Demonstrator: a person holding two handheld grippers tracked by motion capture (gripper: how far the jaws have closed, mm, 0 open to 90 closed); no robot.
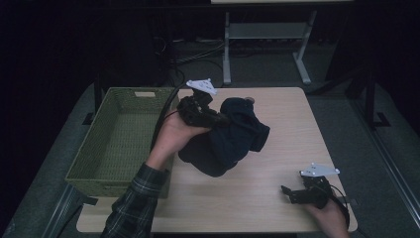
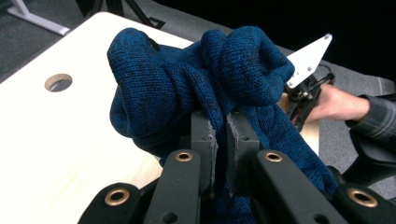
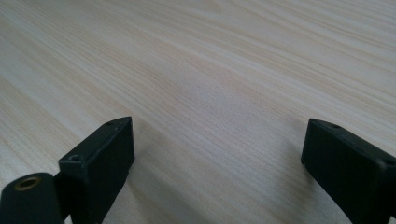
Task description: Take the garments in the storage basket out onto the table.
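Observation:
A dark blue knitted garment (image 1: pixel 233 136) hangs bunched above the middle of the wooden table (image 1: pixel 277 208). My left gripper (image 1: pixel 218 119) is shut on a fold of it; in the left gripper view the two jaws pinch the blue knit (image 2: pixel 187 88) between them, gripper midpoint (image 2: pixel 220 135). My right gripper (image 1: pixel 287 191) rests low at the table's front right, jaws wide apart over bare wood (image 3: pixel 215 93), nothing between them (image 3: pixel 217 140).
A green woven basket (image 1: pixel 79 171) stands at the table's left side, beside the left forearm. The other hand with its gripper (image 2: pixel 306 88) shows behind the garment. A round hole (image 2: pixel 58 82) sits in the tabletop. Table legs and cables lie on the floor beyond.

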